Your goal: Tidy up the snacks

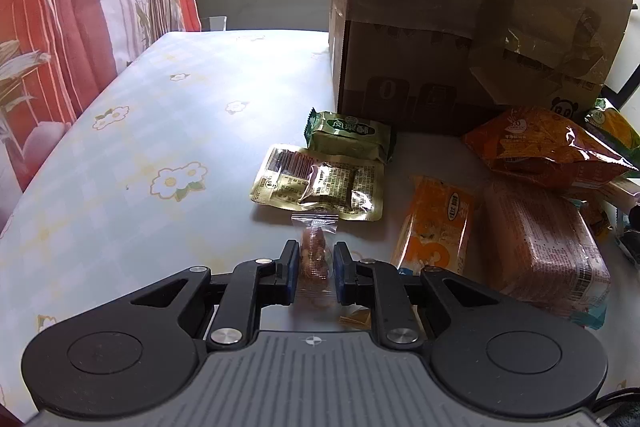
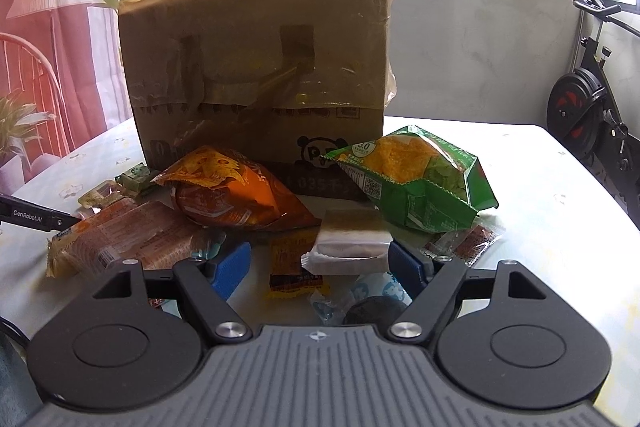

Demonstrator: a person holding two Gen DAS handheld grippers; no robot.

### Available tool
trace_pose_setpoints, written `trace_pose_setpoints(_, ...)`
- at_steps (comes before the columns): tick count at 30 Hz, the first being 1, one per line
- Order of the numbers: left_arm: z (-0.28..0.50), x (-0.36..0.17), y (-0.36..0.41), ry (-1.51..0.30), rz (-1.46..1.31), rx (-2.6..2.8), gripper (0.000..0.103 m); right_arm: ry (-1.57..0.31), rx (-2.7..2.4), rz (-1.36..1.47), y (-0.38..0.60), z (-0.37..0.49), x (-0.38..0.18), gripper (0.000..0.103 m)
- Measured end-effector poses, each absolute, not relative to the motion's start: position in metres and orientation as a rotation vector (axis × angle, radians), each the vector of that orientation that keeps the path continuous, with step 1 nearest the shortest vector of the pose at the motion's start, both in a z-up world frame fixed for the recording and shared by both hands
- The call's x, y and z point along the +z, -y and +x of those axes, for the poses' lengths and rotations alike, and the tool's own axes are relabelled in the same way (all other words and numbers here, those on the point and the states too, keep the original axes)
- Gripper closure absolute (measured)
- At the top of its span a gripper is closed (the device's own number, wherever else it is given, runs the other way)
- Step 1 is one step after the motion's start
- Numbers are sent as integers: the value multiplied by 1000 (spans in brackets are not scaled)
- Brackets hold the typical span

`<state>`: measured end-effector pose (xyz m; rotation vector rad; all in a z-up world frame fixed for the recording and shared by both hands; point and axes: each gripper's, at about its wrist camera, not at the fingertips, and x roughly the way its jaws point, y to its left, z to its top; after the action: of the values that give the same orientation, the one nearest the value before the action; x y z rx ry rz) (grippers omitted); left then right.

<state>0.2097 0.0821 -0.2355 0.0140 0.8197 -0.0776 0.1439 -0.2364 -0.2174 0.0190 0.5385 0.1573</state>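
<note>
My left gripper (image 1: 316,267) is shut on a small clear packet of brown snacks (image 1: 314,255), held just above the table. Ahead lie a yellow-green flat pouch (image 1: 320,183) and a green wrapped cake (image 1: 348,135). To the right are an orange packet (image 1: 436,223), a reddish wrapped loaf (image 1: 548,247) and an orange chip bag (image 1: 540,147). My right gripper (image 2: 320,263) is open over a yellow-red sachet (image 2: 296,263) and a clear wrapped cake (image 2: 348,239). The orange chip bag (image 2: 236,191) and a green chip bag (image 2: 416,183) lie beyond it.
A tall cardboard box (image 2: 256,67) stands behind the snacks; it also shows in the left wrist view (image 1: 460,19). The flowered tablecloth (image 1: 140,147) stretches left. Curtains hang at the left, an exercise bike (image 2: 588,107) stands at the right. The left gripper's finger (image 2: 36,217) shows at the left edge.
</note>
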Motion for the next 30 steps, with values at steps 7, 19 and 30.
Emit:
trace_pose_setpoints(7, 200, -229, -85, -787, -19, -53, 84, -568, 148, 19, 238, 146, -219, 26)
trace_pose_setpoints(19, 196, -227, -89, -782, -48, -25, 84, -601, 73, 17, 250, 146, -221, 26)
trace_pose_setpoints(30, 194, -228, -91, -780, -61, -25, 84, -708, 74, 54, 254, 150, -231, 26)
